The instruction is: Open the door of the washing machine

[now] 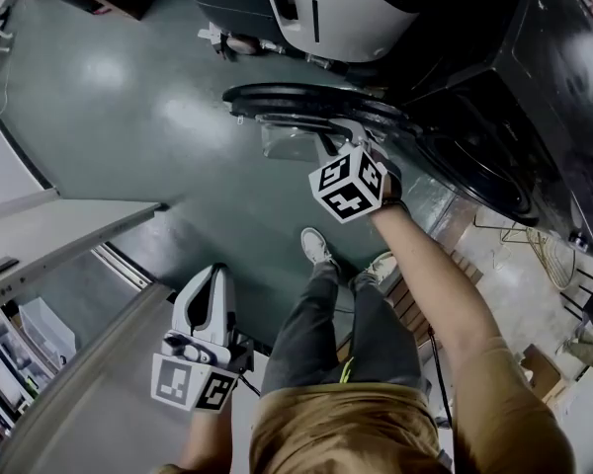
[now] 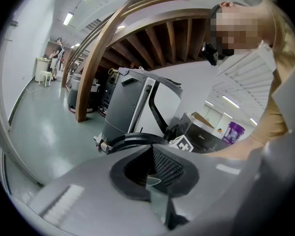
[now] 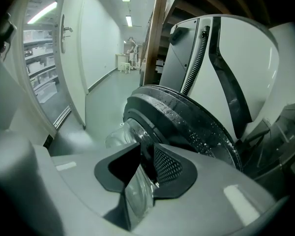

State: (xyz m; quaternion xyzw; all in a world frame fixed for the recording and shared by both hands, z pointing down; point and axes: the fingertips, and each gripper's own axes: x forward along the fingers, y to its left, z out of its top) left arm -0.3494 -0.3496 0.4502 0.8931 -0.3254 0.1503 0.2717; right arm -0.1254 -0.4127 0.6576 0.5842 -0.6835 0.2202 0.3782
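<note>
The black washing machine [image 1: 514,117] stands at the right in the head view. Its round door [image 1: 306,102] is swung out over the floor, with the glass bowl [image 1: 292,141] facing me. My right gripper [image 1: 354,134] reaches forward and is shut on the door's rim. The right gripper view shows the wet dark rim [image 3: 187,117] pinched between the pads of that gripper [image 3: 146,154], with the glass bowl [image 3: 119,135] to its left. My left gripper [image 1: 215,270] hangs low by my hip, away from the machine. In its own view it [image 2: 150,163] is shut, nothing between its pads.
A large white and grey machine [image 1: 346,8] stands just beyond the door. A white cabinet door [image 1: 59,225] juts in from the left. My feet [image 1: 316,248] are on the green floor below the washer door. Clutter and a wire rack [image 1: 544,250] sit at the right.
</note>
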